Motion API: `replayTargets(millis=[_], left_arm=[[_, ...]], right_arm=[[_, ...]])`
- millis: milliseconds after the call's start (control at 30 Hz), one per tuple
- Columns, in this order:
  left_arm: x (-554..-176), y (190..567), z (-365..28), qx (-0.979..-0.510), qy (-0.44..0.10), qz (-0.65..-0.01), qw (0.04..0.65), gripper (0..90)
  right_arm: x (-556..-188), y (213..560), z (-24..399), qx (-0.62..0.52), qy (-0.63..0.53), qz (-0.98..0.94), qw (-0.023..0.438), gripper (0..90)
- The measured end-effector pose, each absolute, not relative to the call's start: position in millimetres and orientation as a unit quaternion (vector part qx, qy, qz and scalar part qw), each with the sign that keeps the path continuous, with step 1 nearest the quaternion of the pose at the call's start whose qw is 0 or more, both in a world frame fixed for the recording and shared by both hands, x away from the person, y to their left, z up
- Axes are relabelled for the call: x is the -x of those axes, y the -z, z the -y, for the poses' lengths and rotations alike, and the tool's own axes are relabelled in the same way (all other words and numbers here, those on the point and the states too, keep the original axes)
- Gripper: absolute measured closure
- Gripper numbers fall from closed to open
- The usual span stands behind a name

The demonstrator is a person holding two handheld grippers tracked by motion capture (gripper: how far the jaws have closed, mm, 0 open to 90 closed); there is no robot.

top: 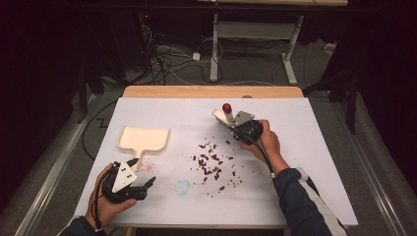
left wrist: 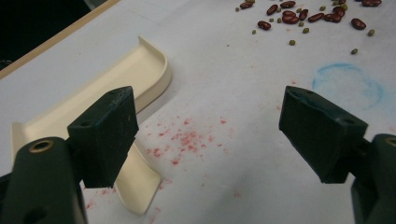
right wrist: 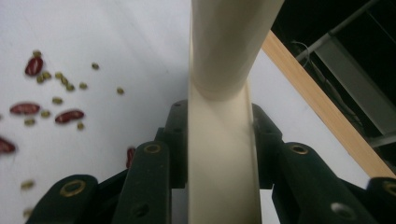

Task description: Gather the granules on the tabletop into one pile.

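Observation:
Several red beans and small green beans (top: 212,162) lie scattered on the white mat (top: 295,162) at the middle of the table. A cream dustpan (top: 143,138) lies flat to their left, its handle pointing toward me. My left gripper (top: 141,171) hovers open just right of that handle. In the left gripper view the dustpan (left wrist: 140,70) lies beside the left jaw of my left gripper (left wrist: 210,135), with bare mat between the jaws. My right gripper (top: 235,124) is shut on a cream tool handle (top: 222,116) with a red end (top: 226,107), beyond the beans. The handle (right wrist: 229,46) fills the jaws of my right gripper (right wrist: 222,135).
Red specks (left wrist: 187,140) and a faint blue ring (left wrist: 348,84) mark the mat near the left gripper. The table's wooden far edge (top: 211,91) borders the mat. Beyond it, cables and a desk frame (top: 251,44) stand on the floor.

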State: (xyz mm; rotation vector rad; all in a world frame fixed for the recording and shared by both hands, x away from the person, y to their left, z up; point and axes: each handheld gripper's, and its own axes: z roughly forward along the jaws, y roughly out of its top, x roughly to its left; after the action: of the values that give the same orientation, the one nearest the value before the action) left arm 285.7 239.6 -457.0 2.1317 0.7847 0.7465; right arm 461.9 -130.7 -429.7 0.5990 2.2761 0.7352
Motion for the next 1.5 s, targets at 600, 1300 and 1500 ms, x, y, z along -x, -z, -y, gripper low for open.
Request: replayTargets(millis=[600,1300,1500], left_arm=[[-283.4,457.7,-236.9,-0.836,-0.279,-0.301,0.363,18.9],[-283.3,456.8,-232.8,-0.839,-0.28,-0.295,0.362,18.5],[-282.9,456.5,-231.7,-0.841,-0.282,-0.292,0.359,18.5]], right_arm=[[-414.3,450.8,103.9,-0.027,-0.315,-0.905,0.284,67.4],[-370.6,441.5,142.8,0.021,-0.342,-0.908,0.241,67.5],[-370.2,435.6,145.7,0.002,-0.337,-0.903,0.266,67.6]])
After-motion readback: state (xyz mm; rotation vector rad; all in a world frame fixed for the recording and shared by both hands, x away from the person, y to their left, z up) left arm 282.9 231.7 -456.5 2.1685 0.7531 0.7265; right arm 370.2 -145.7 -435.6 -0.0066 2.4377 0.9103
